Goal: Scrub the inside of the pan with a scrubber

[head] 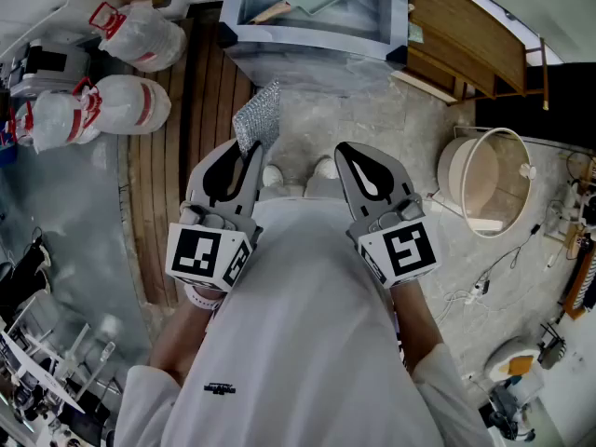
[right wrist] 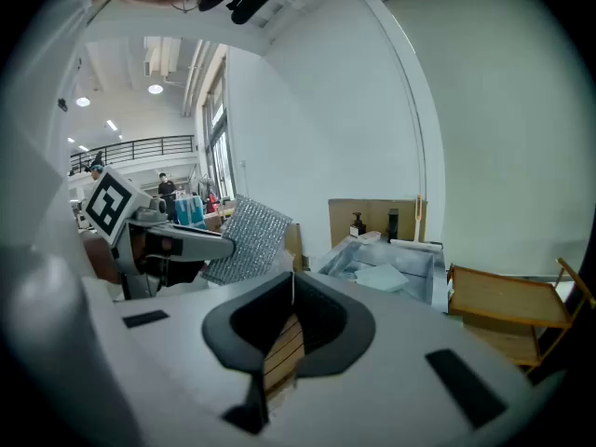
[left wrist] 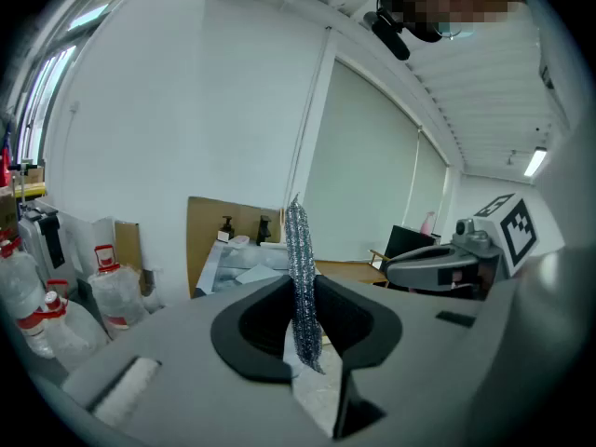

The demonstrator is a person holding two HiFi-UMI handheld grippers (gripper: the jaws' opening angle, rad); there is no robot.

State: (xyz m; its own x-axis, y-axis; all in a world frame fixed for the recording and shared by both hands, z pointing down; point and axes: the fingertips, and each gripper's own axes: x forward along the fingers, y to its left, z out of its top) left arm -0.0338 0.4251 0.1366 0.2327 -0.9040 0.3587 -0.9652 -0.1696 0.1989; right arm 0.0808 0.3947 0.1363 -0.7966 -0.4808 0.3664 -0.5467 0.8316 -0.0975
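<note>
Scrubber (head: 257, 117), a silver mesh sheet, stands clamped in the left gripper (head: 246, 156), its long axis pointing ahead toward the steel sink (head: 307, 45). The right gripper (head: 345, 154), just beside, is closed on nothing. No pan shows.

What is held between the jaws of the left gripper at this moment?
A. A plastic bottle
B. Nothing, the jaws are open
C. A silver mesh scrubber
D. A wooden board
C: in the left gripper view, the left gripper is shut on the silver mesh scrubber, which stands upright above the jaws.
</note>
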